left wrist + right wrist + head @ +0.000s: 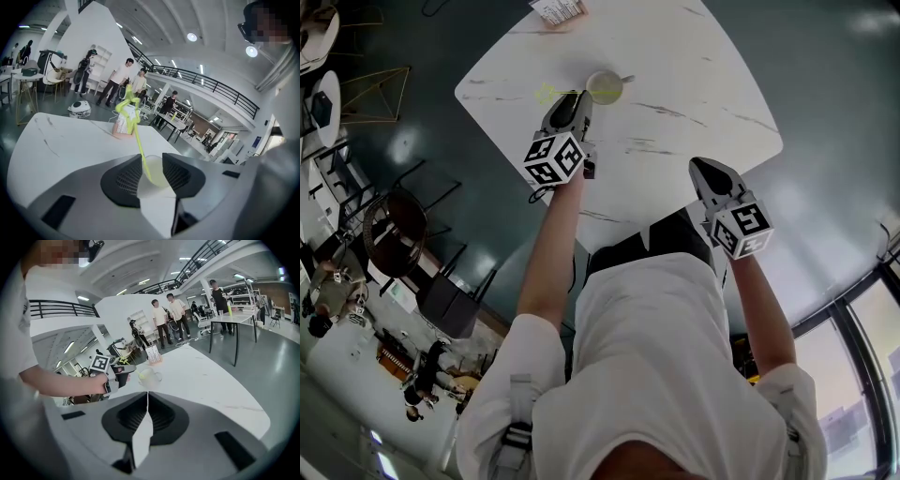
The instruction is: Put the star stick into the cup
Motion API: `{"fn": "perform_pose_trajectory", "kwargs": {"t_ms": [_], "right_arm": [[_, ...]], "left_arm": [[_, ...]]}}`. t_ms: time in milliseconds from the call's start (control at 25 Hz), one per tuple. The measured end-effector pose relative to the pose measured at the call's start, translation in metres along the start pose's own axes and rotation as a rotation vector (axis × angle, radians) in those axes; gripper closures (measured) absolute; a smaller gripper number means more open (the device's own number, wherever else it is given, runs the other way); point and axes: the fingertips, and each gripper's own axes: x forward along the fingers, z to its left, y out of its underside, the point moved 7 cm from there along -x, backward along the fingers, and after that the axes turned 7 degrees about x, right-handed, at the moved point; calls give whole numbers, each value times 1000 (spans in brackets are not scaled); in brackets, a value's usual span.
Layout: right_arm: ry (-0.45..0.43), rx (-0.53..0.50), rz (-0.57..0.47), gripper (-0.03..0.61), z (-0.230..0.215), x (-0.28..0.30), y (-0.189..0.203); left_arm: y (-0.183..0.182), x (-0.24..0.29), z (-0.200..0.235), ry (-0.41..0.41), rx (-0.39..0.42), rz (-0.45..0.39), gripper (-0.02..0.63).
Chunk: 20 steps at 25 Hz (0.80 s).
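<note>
A pale cup [605, 86] with a handle stands on the white marble table [694, 84]. The yellow-green star stick [551, 93] leans out of the cup to the left, its star end up and its lower end inside. My left gripper [578, 97] is right at the cup. In the left gripper view its jaws stand apart on either side of the cup [157, 176], and the stick [136, 126] rises between them, close to the left pad. My right gripper [705, 167] hovers near the table's front edge. Its jaws [147, 397] are shut with nothing in them.
A small card stand [558, 9] sits at the table's far edge, behind the cup [149, 376]. Chairs and small tables stand on the dark floor at left. Several people stand far off in the hall.
</note>
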Motion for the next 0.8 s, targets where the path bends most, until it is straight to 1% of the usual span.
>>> {"fn": "perform_pose_trajectory", "kwargs": {"t_ms": [40,200,360,560,600,720,800], "right_arm": [[-1,-1,-1,552,2,-1,0],[-3,-13,-3,552,8,-4,1],[-9,-29,-7,552,16,-6,3],[-17,-61,-22,552,33,-10,-1],[-17,-67,-26,552,38,-11,-1],[-17,-90,-40,552,52,-17,-2],[-14,-109,-49,552,62,-20,-3]], "left_arm": [[2,-1,1,0,-6,9,462],[8,-10,3,-6,-18,29,443],[17,-23,5,-30,-29,48,442],[17,-51,3,-30,-36,25,442],[15,-59,2,-25,-32,17,445],[12,-87,-4,-18,13,-5,513],[12,-104,-6,-19,50,-16,545]]}}
